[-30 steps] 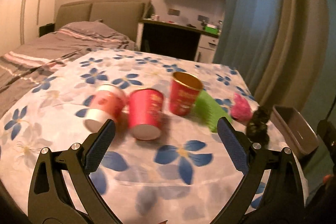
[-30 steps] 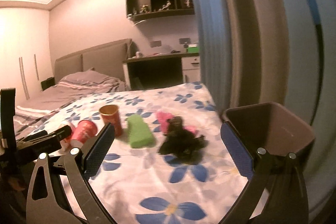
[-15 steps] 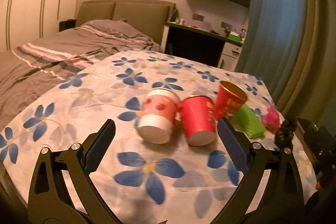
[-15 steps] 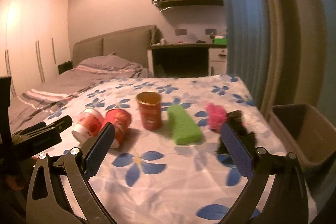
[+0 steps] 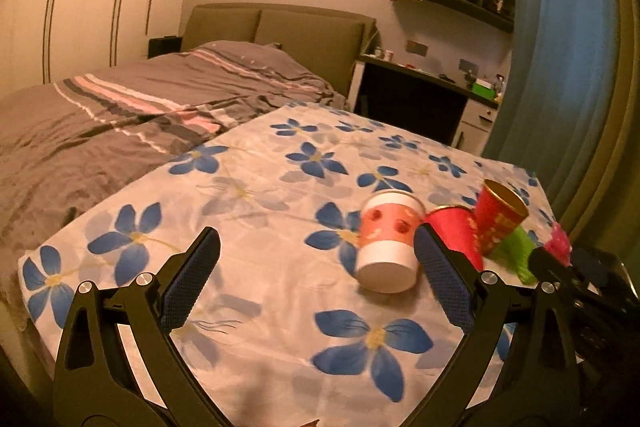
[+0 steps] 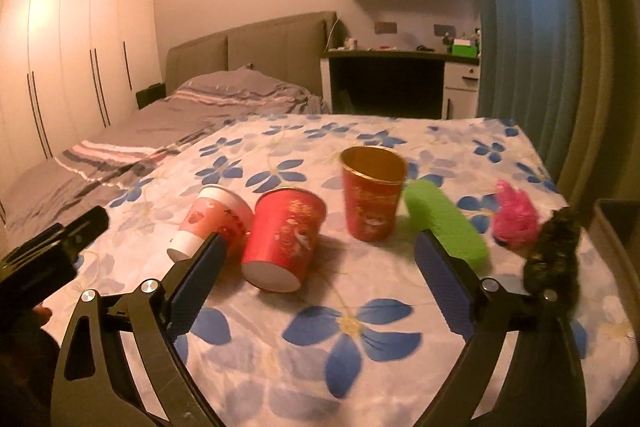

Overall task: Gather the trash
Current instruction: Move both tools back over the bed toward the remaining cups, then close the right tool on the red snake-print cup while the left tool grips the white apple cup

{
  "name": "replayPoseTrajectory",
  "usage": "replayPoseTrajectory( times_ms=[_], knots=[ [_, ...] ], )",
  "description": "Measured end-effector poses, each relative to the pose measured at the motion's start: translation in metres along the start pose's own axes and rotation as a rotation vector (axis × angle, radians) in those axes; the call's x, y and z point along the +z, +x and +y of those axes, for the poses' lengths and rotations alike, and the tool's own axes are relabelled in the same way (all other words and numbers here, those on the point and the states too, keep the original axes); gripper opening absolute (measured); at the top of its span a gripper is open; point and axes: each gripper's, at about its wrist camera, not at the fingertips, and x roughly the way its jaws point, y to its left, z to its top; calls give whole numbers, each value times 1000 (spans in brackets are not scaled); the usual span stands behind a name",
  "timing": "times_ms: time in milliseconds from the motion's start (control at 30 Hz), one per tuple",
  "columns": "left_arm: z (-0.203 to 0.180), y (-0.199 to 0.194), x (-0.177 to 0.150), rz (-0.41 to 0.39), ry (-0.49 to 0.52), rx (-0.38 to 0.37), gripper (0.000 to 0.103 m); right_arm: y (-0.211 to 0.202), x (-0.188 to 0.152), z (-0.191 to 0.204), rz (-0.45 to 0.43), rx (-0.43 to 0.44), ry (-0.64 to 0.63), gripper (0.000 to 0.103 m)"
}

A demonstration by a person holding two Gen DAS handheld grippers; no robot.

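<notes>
Both views have swung leftward since a second ago. Largest first on the flowered cloth (image 6: 360, 339): a green block (image 6: 444, 223), upright gold-lined red cup (image 6: 372, 199), toppled red cup (image 6: 282, 239), toppled pink-and-white cup (image 6: 212, 223), pink wad (image 6: 514, 219), dark clump (image 6: 554, 251). Left gripper (image 5: 316, 277) gapes empty; right gripper (image 6: 316, 277), empty, is closing.

Your left gripper (image 5: 316, 279) hovers over the flowered counter (image 5: 248, 195), jaws wide apart with nothing between them. Just beyond its right finger a pink-and-white cup (image 5: 387, 243) lies tipped, beside a red cup (image 5: 456, 229), a gold-rimmed cup (image 5: 498, 221) and a green block (image 5: 518, 253).
</notes>
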Motion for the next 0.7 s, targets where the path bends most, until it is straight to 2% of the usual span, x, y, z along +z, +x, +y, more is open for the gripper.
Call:
replayPoseTrajectory(
  times_ms=[133,267,467,700],
  knots=[
    [11,2,4,-9,-13,13,96,19,2,9,41,11,0,90],
    [15,3,6,-14,-13,13,96,39,2,14,94,14,-1,82],
    [17,8,5,-10,-5,1,96,62,2,19,160,12,2,81],
    [17,15,6,4,0,-13,96,86,-1,20,242,35,14,68]
  ],
)
